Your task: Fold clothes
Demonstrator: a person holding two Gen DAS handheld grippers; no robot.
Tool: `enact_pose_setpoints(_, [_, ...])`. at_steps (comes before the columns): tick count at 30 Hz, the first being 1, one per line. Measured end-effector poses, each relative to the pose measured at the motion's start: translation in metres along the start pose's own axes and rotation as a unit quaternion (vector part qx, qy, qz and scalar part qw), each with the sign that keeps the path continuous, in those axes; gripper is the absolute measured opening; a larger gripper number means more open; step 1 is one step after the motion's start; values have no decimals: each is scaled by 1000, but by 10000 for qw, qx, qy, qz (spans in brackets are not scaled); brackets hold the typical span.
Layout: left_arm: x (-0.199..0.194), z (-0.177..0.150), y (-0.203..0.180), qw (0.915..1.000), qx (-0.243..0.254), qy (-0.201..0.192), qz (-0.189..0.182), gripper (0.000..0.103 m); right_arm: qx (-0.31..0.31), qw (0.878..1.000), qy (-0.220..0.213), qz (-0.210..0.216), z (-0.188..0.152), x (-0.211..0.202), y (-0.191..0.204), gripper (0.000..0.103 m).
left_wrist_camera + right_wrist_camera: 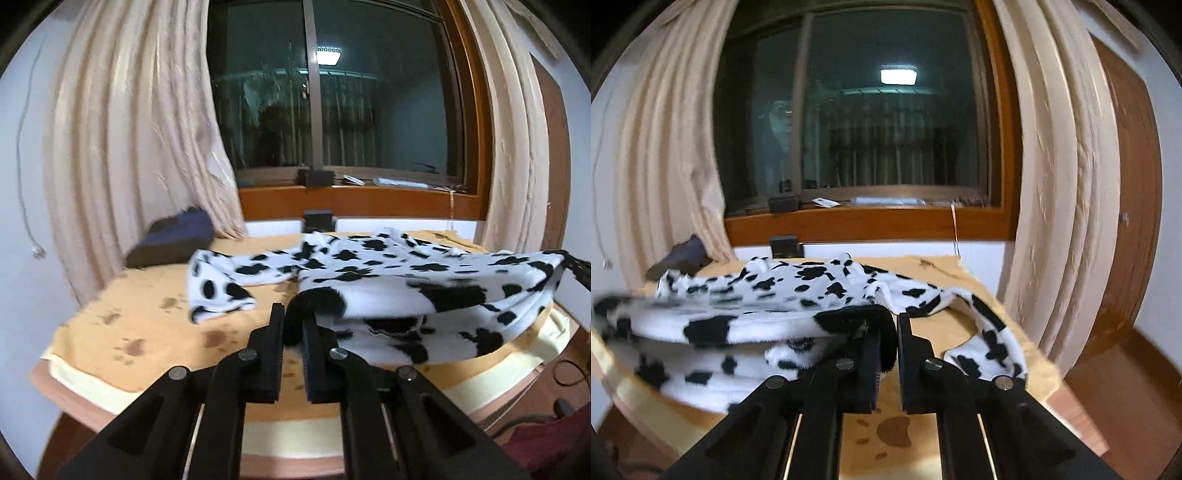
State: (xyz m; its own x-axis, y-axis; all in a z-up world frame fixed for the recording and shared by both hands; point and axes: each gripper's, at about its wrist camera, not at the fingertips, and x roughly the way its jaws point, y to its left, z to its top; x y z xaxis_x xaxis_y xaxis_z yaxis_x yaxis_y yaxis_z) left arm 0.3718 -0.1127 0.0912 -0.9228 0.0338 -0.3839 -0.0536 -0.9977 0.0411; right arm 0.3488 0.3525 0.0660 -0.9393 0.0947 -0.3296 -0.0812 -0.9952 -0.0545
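Black-spotted garment (388, 273) between both grippers

left gripper (293, 317) fingers (275, 332) pinch the cow-print garment (406, 280) above the table (147, 332).

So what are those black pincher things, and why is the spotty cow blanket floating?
Those black things are two grabbing tools, and a person holds one in each hand. Each tool carries a camera looking along its jaws, so you get one picture per hand. The left gripper and the right gripper each pinch one end of the same cow-print garment. That lifts its near edge, which hangs between them, while the rest lies on a table under an orange paw-print cloth. A dark blue folded cloth sits at the back left, beside the beige curtain and a dark window.
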Motion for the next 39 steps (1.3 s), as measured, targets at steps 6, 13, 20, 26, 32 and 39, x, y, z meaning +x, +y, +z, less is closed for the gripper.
enact_pose_setpoints(6, [1,-35,15,9971,174,576,463,8,-547,9950,837,-33,-42,-2,3,8])
enact_pose_setpoints(13, [24,-54,14,9941,163,1066,140,8,-897,9810,1721,78,-83,5,-4,9])
enact_pose_setpoints(20, [41,-15,-37,9960,345,545,-619,79,-141,9926,1134,418,-45,-2,-21,59])
enact_pose_setpoints(26, [107,-5,-83,9871,547,934,-1181,86,-327,9886,1019,1061,-30,31,23,90])
enact_pose_setpoints(32, [161,-44,-67,9708,268,2065,-1188,85,-507,9599,2162,1713,-61,87,51,90])
enact_pose_setpoints(39, [158,-56,-59,9643,720,2327,-1042,85,-1153,9394,2745,1698,-76,79,30,90])
